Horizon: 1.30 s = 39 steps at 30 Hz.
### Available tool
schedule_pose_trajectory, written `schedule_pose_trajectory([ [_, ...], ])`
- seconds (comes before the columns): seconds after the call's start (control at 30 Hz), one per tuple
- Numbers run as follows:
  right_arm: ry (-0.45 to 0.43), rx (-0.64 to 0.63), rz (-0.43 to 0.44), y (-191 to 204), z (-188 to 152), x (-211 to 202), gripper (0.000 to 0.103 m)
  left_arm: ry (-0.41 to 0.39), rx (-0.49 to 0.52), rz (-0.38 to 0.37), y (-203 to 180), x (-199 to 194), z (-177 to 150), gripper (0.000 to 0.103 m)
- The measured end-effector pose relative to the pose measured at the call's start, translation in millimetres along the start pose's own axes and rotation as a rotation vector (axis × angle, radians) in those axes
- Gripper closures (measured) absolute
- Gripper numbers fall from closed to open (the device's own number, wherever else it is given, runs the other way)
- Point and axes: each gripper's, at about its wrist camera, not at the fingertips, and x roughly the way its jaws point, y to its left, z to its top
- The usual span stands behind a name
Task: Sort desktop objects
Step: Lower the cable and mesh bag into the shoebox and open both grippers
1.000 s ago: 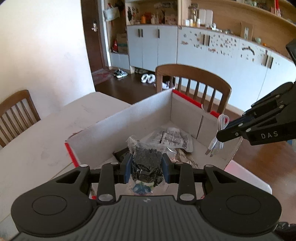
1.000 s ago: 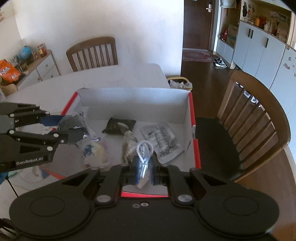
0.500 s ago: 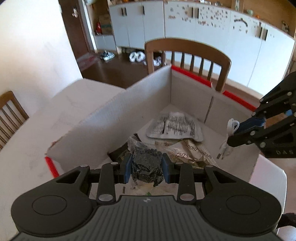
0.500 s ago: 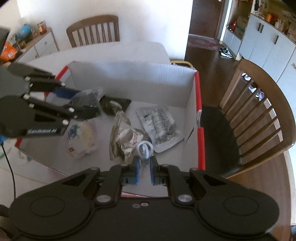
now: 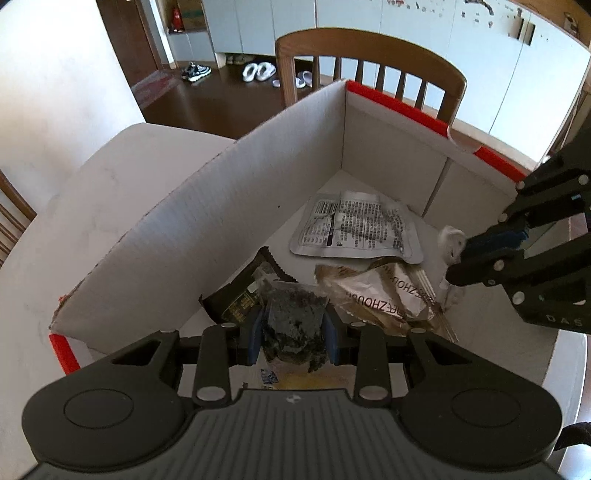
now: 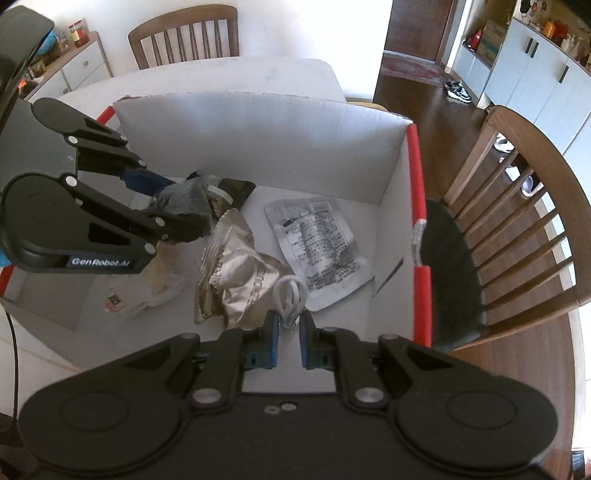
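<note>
A white cardboard box with red edges sits on the white table, its far wall seen from the right wrist. My left gripper is shut on a clear bag of dark bits, held low inside the box; from the right wrist the left gripper and its bag show at the left. My right gripper is shut on a coiled white cable just above the box floor; in the left wrist view the right gripper holds the cable at the right.
In the box lie a silver printed pouch, a crumpled gold wrapper, a dark packet and a pale bag. A wooden chair stands close beside the box. Another chair is across the table.
Both grippers have sunk from above the box rim down into the box, each still holding its item. The box contents now look closer in both views.
</note>
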Motion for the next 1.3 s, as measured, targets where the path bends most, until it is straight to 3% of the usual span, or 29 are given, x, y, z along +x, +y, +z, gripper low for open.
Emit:
schedule_pose_trajectory([
  [0.23,0.017,0.018,-0.017,2,10,18,0.094,0.051,-0.004,-0.017,5,12,2,0.071],
  [0.53,0.022,0.045,-0.019,-3,10,24,0.083,0.077,-0.019,-0.020,9,17,3,0.070],
  [0.67,0.014,0.062,0.000,-5,6,20,0.077,0.098,-0.017,0.001,8,20,0,0.047],
  [0.87,-0.018,0.063,0.021,-1,2,7,0.061,0.047,-0.070,-0.019,13,7,-3,0.035],
  [1.07,-0.063,0.063,0.036,2,0,-12,0.050,0.009,-0.097,-0.027,15,-11,-9,0.035],
  [1.3,-0.102,0.047,0.044,9,-3,-36,0.049,-0.032,-0.119,-0.027,12,-32,-18,0.035],
])
